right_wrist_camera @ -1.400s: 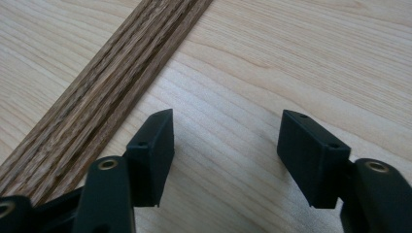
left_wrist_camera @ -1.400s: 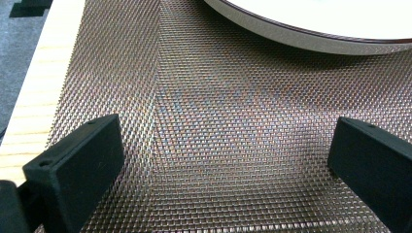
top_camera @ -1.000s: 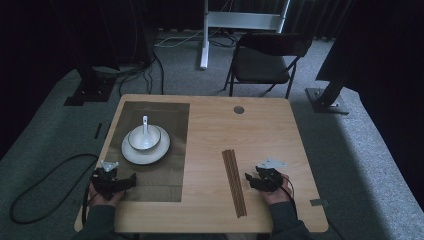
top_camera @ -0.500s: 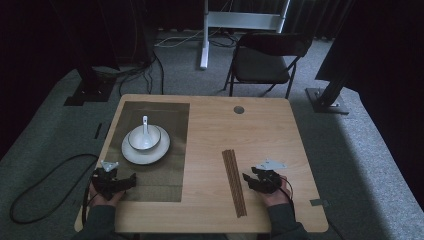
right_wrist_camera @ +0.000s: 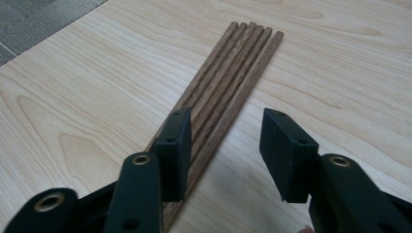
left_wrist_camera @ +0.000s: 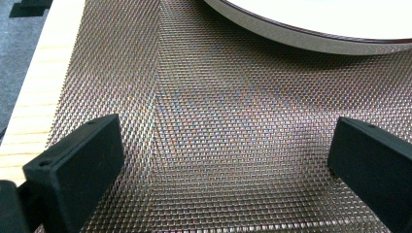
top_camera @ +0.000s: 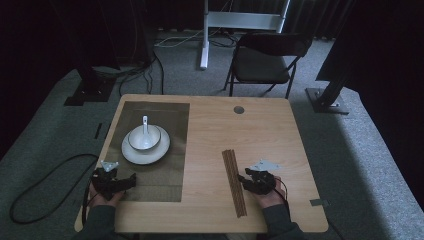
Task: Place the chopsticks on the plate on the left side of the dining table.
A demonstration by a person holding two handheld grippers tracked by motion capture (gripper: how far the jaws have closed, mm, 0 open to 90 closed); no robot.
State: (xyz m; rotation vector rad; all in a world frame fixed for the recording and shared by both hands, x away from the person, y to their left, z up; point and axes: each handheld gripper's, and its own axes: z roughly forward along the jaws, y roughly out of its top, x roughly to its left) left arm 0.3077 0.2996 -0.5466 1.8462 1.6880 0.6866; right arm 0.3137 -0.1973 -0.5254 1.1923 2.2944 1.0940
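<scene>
High view: I hold the right gripper [top_camera: 246, 179] at the near right of the tabletop [top_camera: 210, 145], just beside the bundle of wooden chopsticks [top_camera: 234, 182], which lies lengthwise from mid-table toward the near edge. From this height I cannot tell whether the gripper touches the sticks; its body and my hand cover the spot.

Right gripper view: the jaws stand at a middling width and have just been closing. The left jaw hangs over the near part of the chopsticks [right_wrist_camera: 228, 77] and hides it, while the right jaw stands over bare wood beside them. The pads do not press on anything. I count about five sticks at the far ends; their near ends are hidden behind the jaw and cut off by the lower edge.

Left gripper [top_camera: 131, 179], high view: it rests at the near left over the woven placemat [top_camera: 160, 175], jaws wide and empty. Left gripper view: the mesh of the placemat [left_wrist_camera: 228, 126] fills the gap, and the plate [left_wrist_camera: 301, 34] is cut off at the top, showing its rim alone.

High view: a bowl [top_camera: 145, 138] with a spoon [top_camera: 145, 125] sits on the plate [top_camera: 132, 155]; dim light leaves the spoon's lower part hard to make out.
</scene>
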